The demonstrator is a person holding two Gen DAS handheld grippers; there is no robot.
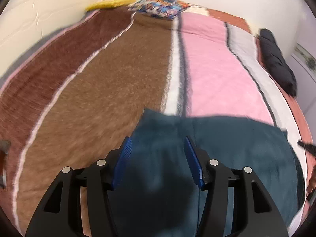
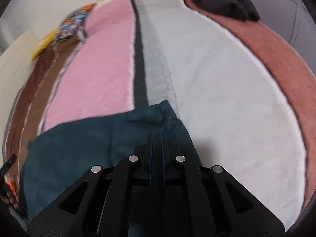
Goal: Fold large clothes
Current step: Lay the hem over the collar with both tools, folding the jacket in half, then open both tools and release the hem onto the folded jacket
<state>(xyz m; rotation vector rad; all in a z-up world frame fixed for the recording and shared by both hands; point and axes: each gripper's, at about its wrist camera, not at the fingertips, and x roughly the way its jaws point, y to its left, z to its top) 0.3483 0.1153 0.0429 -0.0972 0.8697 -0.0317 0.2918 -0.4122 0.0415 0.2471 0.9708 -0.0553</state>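
Two handheld grippers work over a bed covered by a striped fleece blanket point(image 1: 110, 83) with bands of dark brown, tan, white, pink, grey and rust red. A dark teal garment point(image 1: 227, 144) lies spread on the near part of the blanket, across the tan, white and pink stripes.

In the left wrist view, the left gripper point(image 1: 157, 144) hovers over the garment's left portion. Its blue-padded fingers point(image 1: 124, 158) stand well apart, released, with teal cloth visible between them but not pinched.

In the right wrist view, the right gripper point(image 2: 157, 136) has its fingers drawn nearly together, clenched on the right edge of the same garment point(image 2: 88, 138), close to a raised corner that peaks over the grey stripe. To the right of that edge lies the blanket's point(image 2: 227, 90) bare white band.

At the far end of the bed sits a pillow with a busy multicoloured print point(image 1: 160, 6), and beside it, against the wall, something yellow point(image 1: 110, 3), too blurred to identify. A dark, rolled or bundled piece of black fabric point(image 1: 276, 59) rests along the bed's right edge on the rust-red border. No containers are in view. Both pictures are softened by motion blur.
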